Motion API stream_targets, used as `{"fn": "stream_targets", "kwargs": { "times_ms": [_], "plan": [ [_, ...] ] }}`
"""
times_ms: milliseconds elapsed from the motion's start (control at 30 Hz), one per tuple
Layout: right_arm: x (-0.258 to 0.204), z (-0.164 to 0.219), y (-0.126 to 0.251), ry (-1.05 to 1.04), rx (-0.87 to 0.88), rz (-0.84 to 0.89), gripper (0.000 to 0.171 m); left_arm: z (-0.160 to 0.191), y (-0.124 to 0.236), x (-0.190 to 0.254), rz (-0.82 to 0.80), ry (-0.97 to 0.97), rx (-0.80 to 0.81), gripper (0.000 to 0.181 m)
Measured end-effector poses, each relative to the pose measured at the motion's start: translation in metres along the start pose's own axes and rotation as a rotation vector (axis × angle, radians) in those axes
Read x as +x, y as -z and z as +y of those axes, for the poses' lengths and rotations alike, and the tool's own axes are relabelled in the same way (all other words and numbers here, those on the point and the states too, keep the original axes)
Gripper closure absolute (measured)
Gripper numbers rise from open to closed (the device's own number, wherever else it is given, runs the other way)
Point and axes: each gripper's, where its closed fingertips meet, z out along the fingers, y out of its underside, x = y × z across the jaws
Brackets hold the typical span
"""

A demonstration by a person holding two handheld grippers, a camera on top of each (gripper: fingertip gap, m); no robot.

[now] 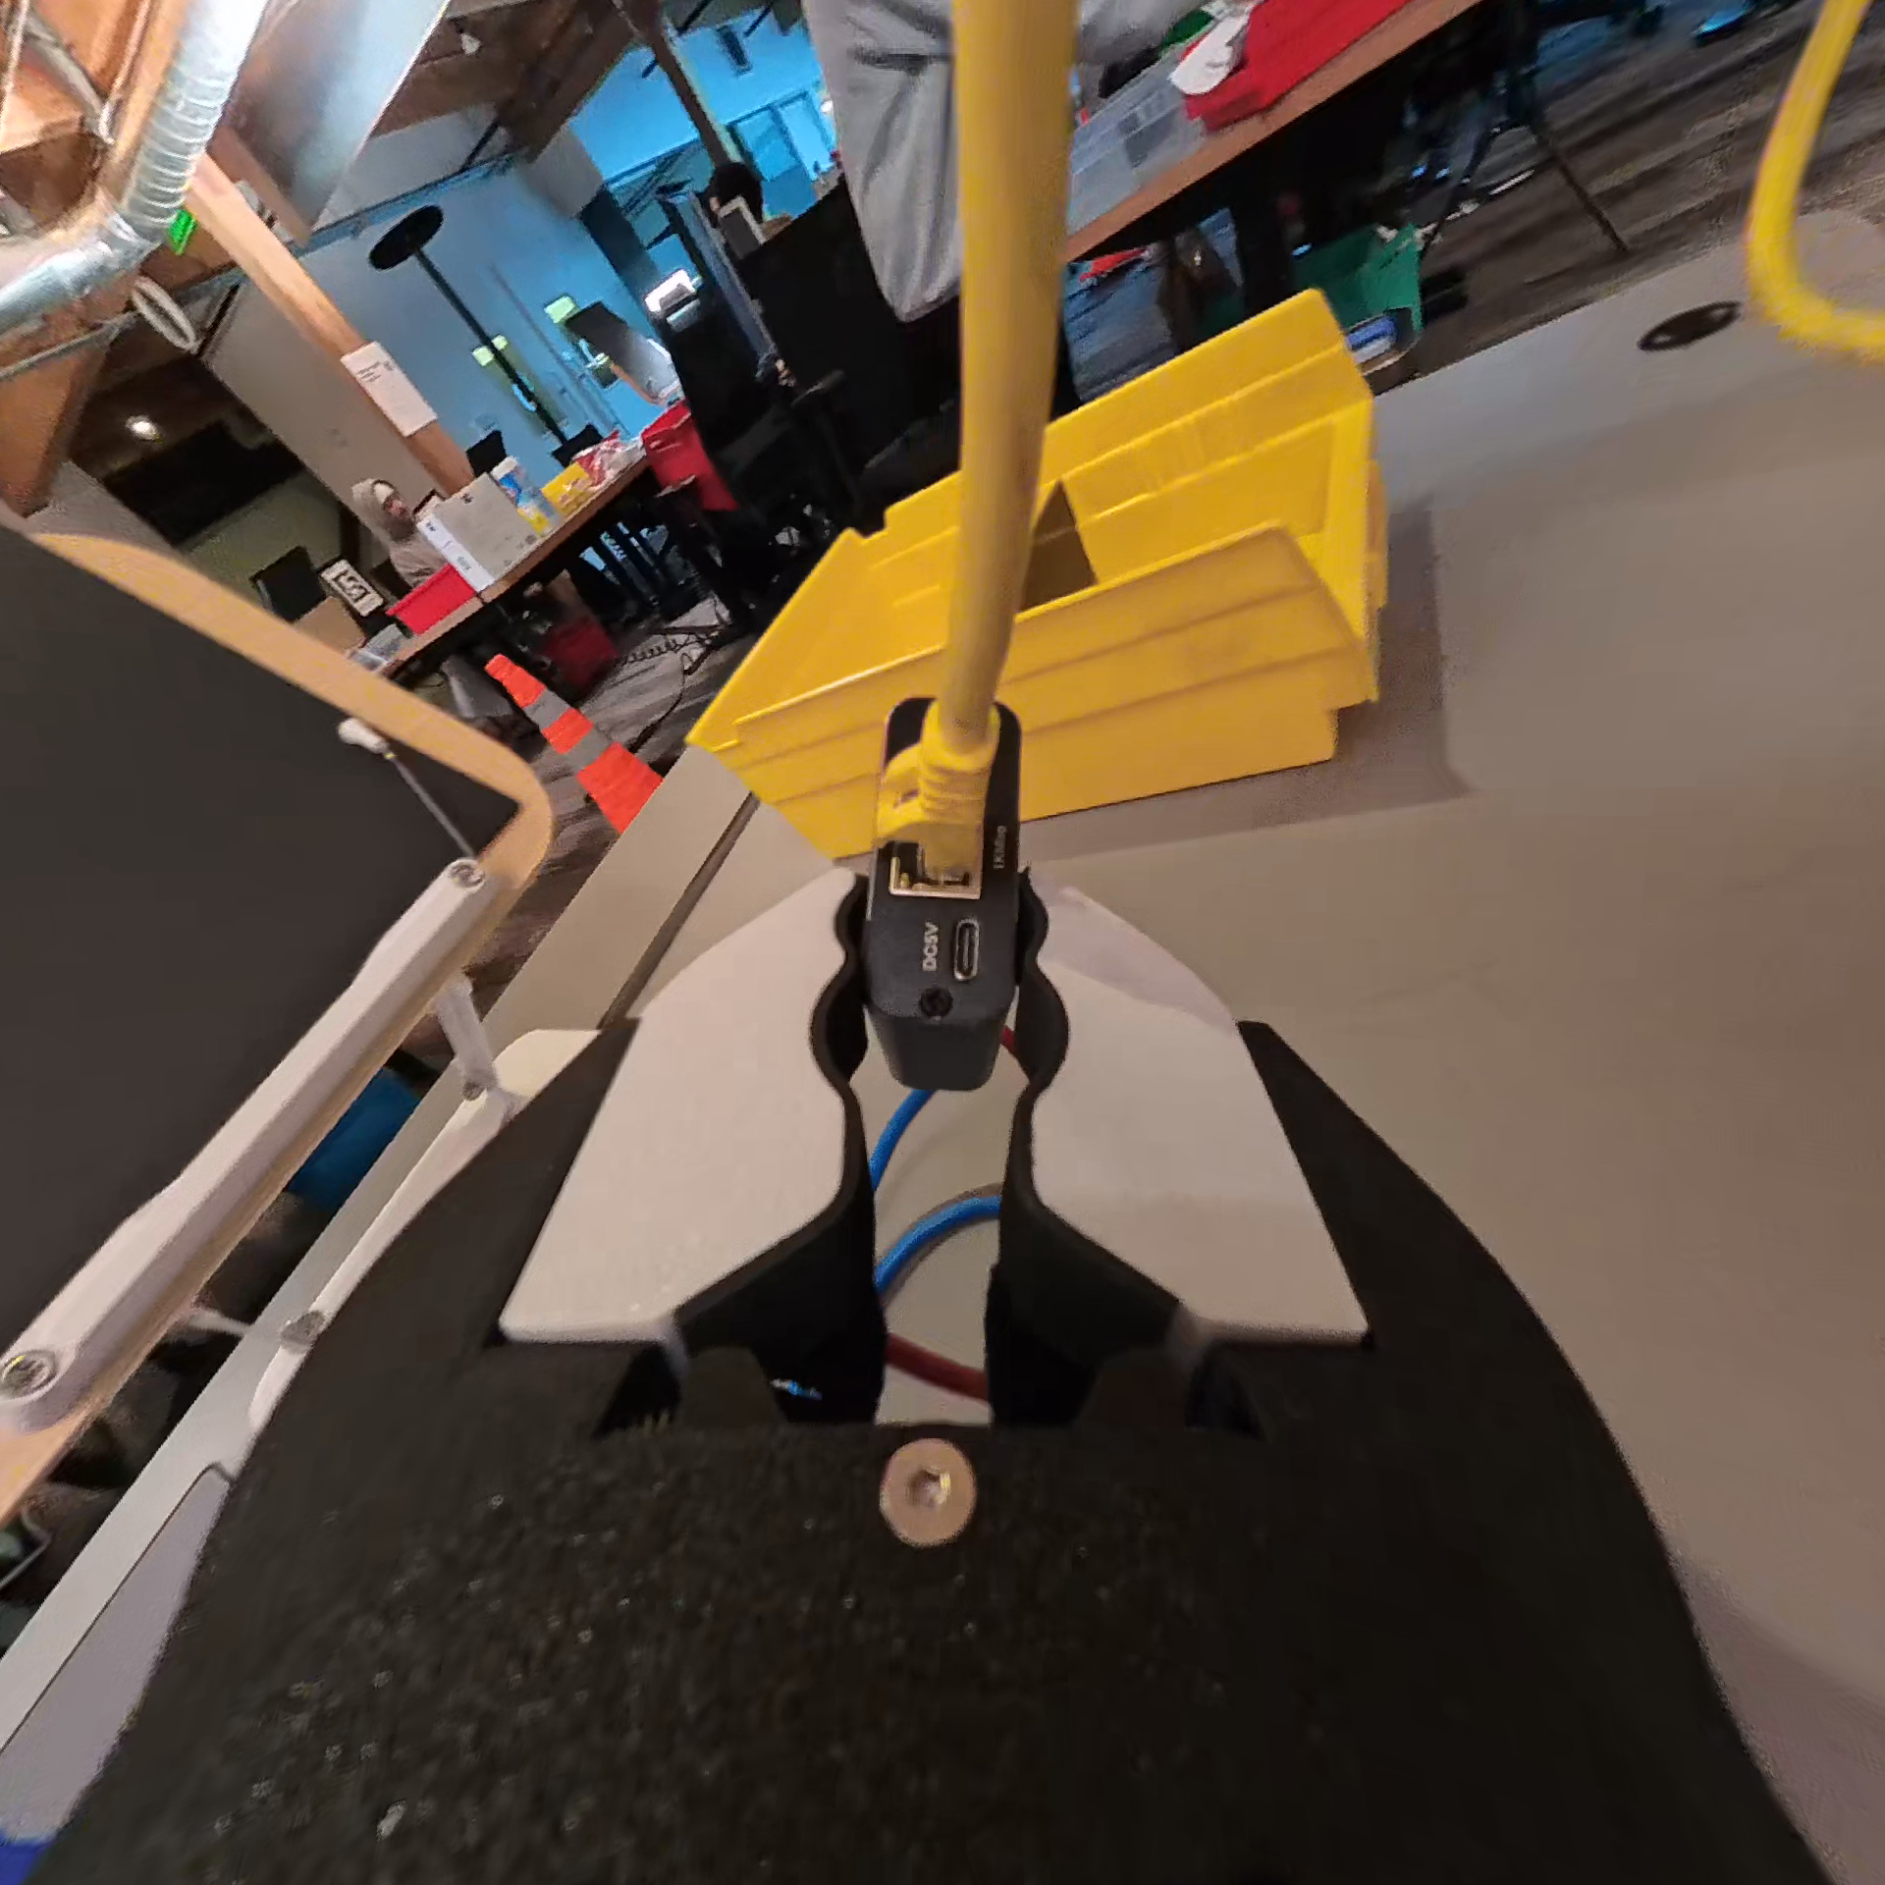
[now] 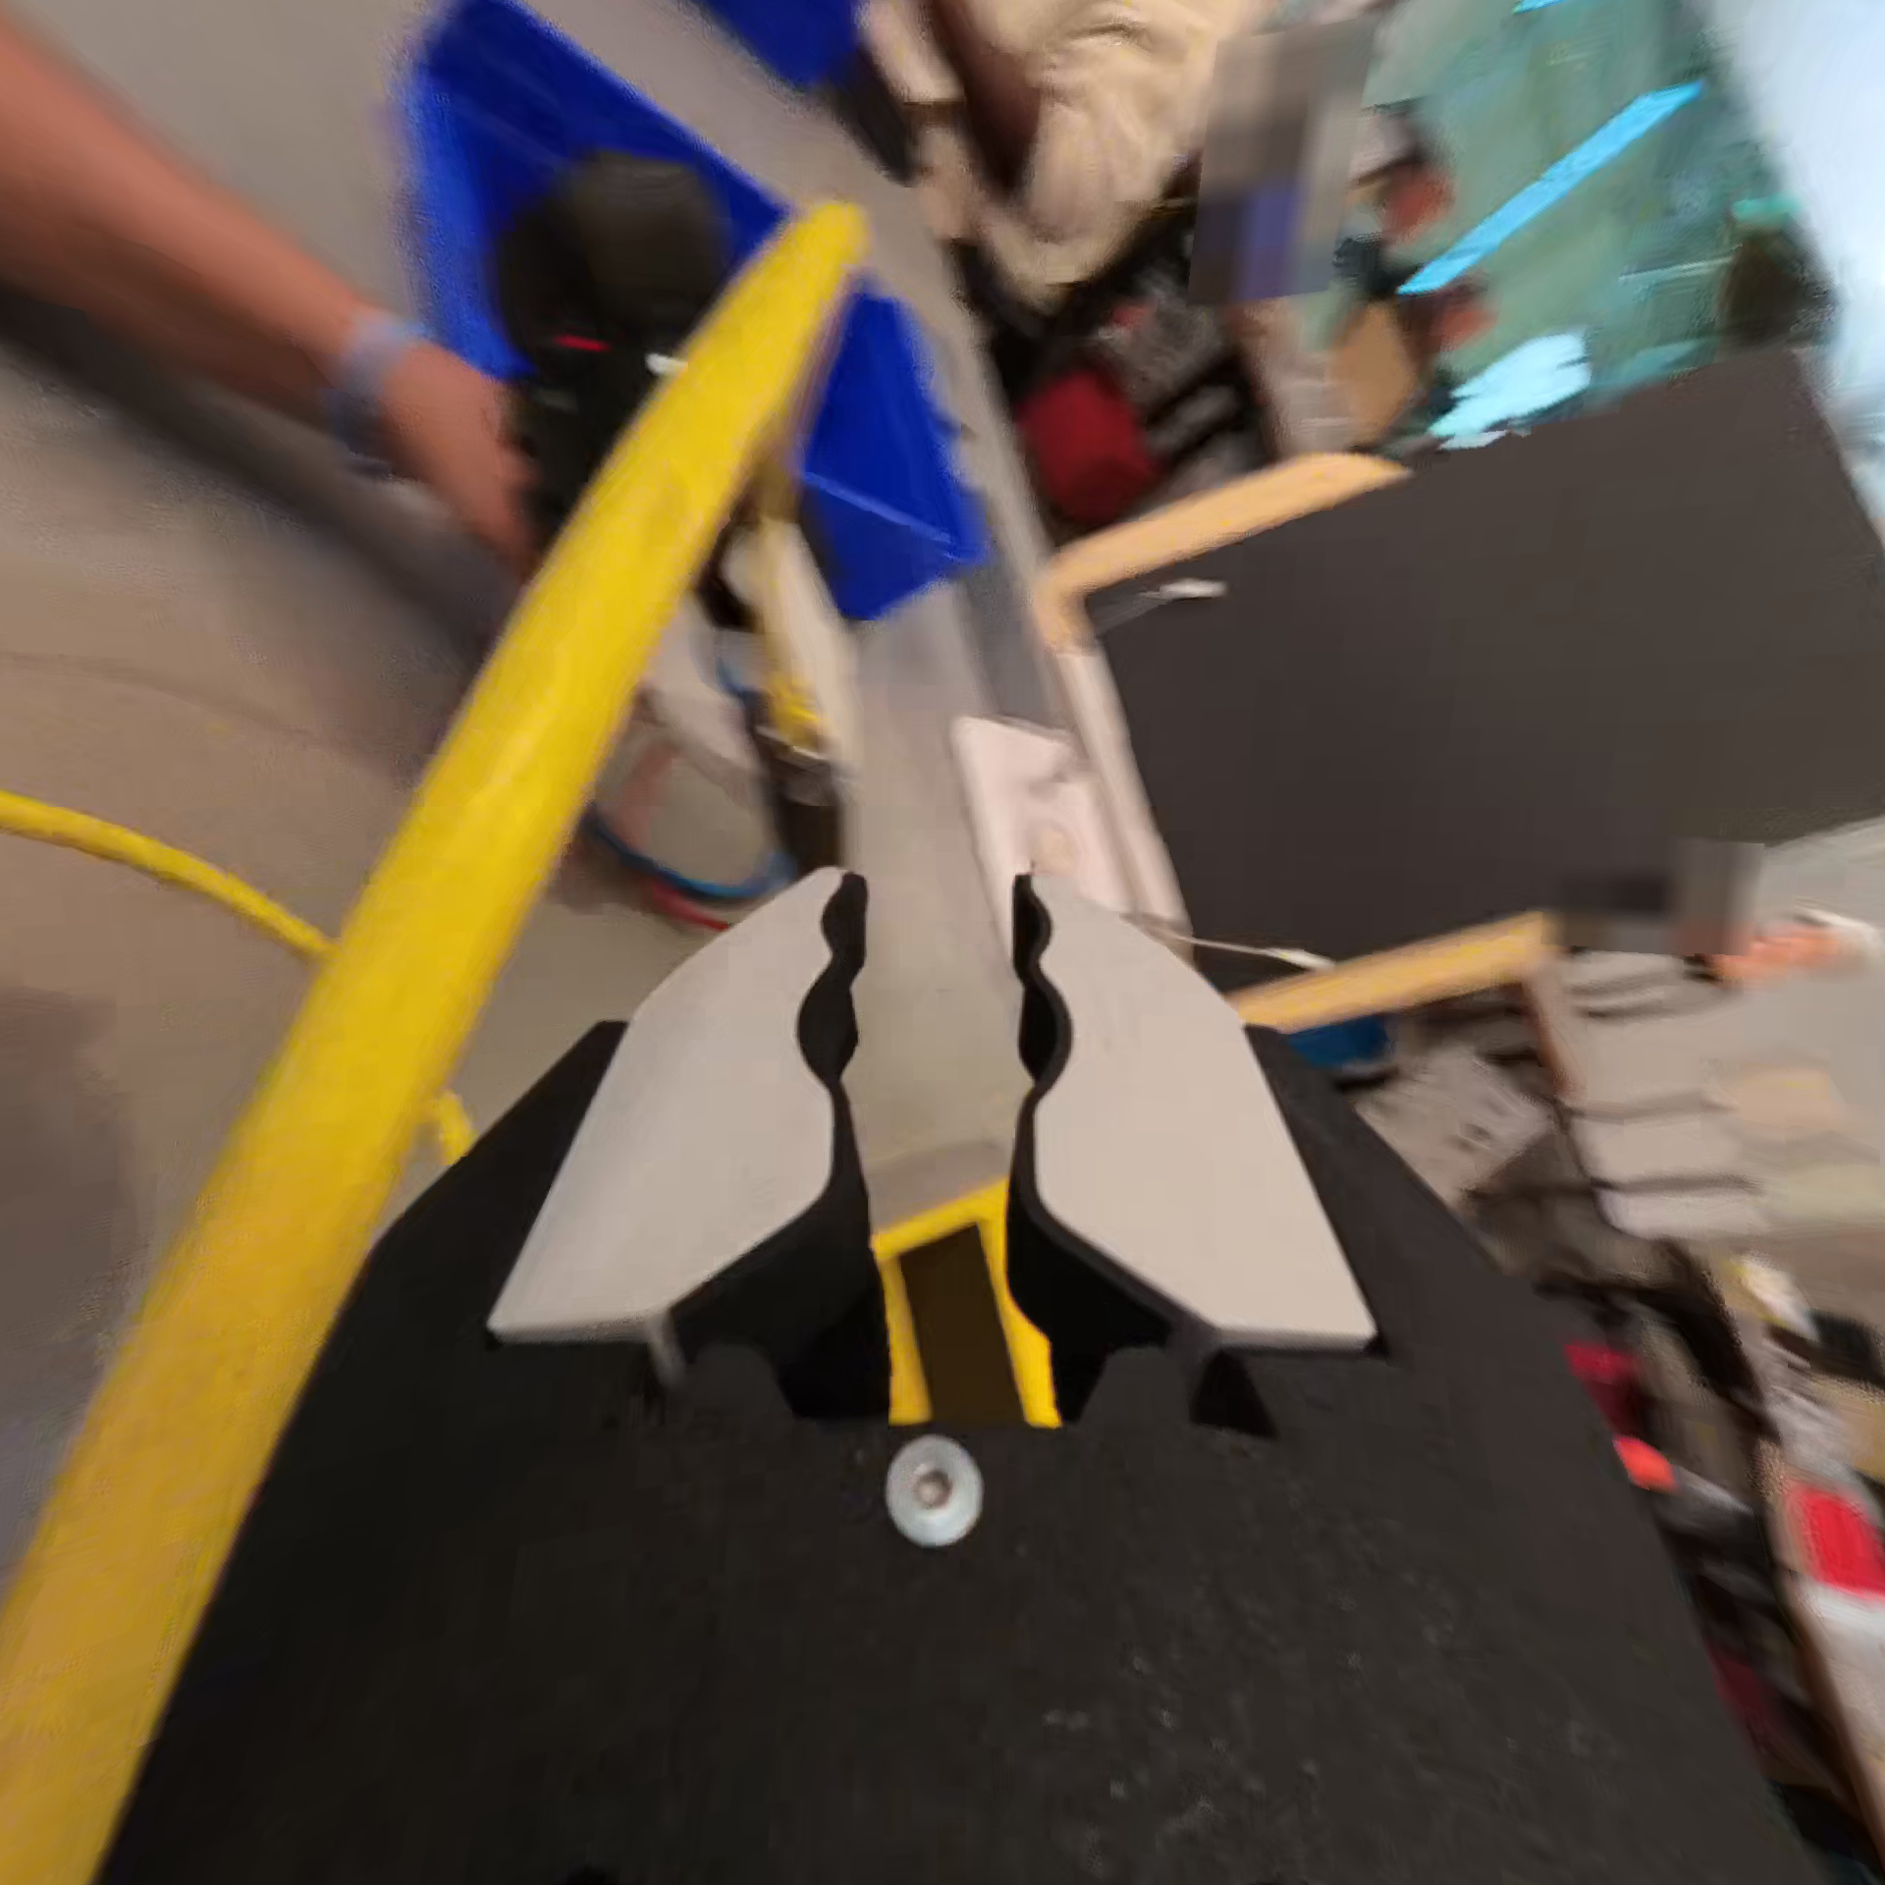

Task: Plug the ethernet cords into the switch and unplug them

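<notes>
Yellow cord [image 1: 995, 408] sits plugged into the switch [image 1: 944, 949], clamped in my left tool [image 1: 938, 979] above the counter [image 1: 1530, 918]. Right tool [image 2: 933, 979] gapes empty; I'd pinch the plug's latch, pull straight.

Switch [image 1: 944, 969] before bins [image 1: 1153, 602]; cable [image 1: 995, 408] prob. plugged in.

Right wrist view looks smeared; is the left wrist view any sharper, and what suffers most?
Left wrist view: sharp on the black switch and yellow ethernet cord, with wide-angle bending at the edges. Right wrist view: heavy motion blur; the yellow cord and blue bin are smeared, only the right hand-held gripper stays crisp.
</notes>
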Motion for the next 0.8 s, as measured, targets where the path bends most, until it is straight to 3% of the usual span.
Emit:
{"fn": "stream_targets", "kwargs": {
  "times_ms": [67, 133, 233, 400, 600, 800],
  "plan": [
    [-0.051, 0.005, -0.039, 0.051, -0.109, -0.182, 0.133, -0.003, -0.002, 0.011, 0.017, -0.039, -0.003, 0.156],
    [-0.066, 0.024, -0.073, 0.152, -0.187, -0.159, 0.135, -0.005, -0.004, 0.021, 0.031, -0.088, -0.005, 0.156],
    [-0.08, 0.012, -0.096, 0.13, -0.075, -0.201, 0.135, -0.006, -0.004, 0.037, 0.054, -0.152, -0.002, 0.157],
    [-0.093, 0.025, -0.107, 0.204, -0.138, -0.29, 0.147, -0.011, -0.002, 0.05, 0.08, -0.18, 0.004, 0.156],
    [-0.092, 0.024, -0.105, 0.242, -0.118, -0.254, 0.156, -0.013, -0.002, 0.055, 0.083, -0.218, -0.002, 0.156],
    [-0.089, 0.018, -0.104, 0.035, -0.004, -0.223, 0.157, -0.019, 0.004, 0.055, 0.095, -0.125, 0.106, 0.155]
  ]
}}
